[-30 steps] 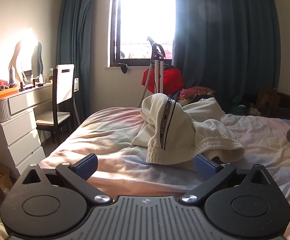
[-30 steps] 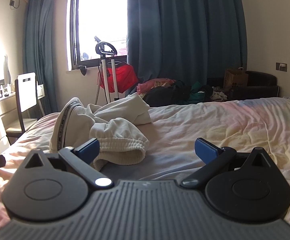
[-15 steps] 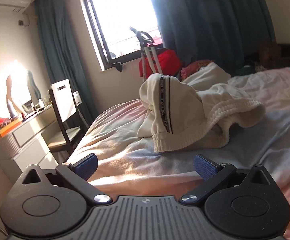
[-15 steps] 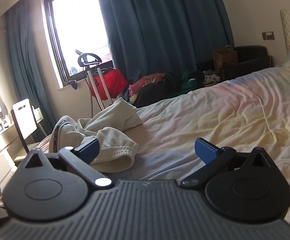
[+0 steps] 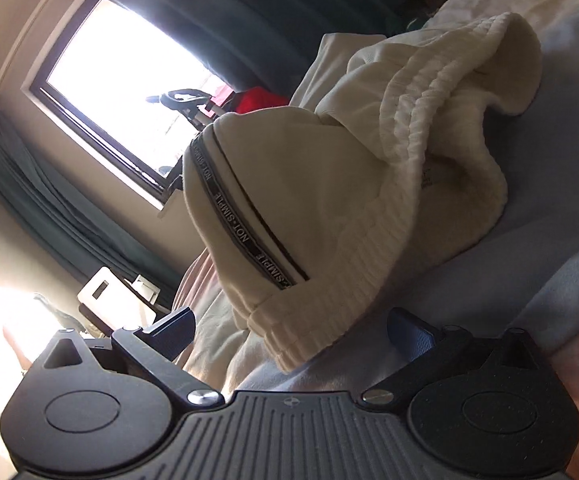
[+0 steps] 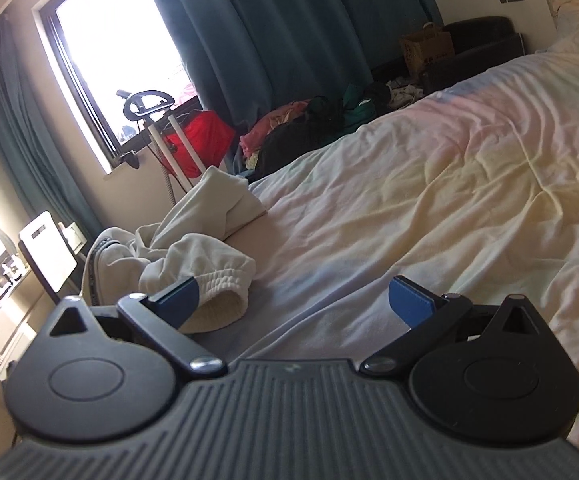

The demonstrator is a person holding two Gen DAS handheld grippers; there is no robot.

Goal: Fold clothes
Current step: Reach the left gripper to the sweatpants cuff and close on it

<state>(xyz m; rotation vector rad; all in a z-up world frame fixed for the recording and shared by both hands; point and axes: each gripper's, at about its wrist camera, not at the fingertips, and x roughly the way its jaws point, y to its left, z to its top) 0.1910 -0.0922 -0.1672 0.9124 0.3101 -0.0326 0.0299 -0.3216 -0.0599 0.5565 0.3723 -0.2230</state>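
Bed [image 6: 429,200]: pastel crumpled sheet, fills most of right view.
Clothes [image 5: 329,208]: cream sweatpants w/ "NOT SIMPLE" stripe, heaped on bed nr window-side edge.
L gripper [image 5: 291,330]: jaws wide open, empty, ribbed cuff just ahead betw. them.
R gripper [image 6: 293,298]: jaws wide open, empty, beside heap.

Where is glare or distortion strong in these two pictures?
Left wrist view: the window is blown out white, the whole scene is tilted, and the cream garment lies backlit. Right wrist view: the window also glares, while the bedsheet is evenly lit, bending near the edges.
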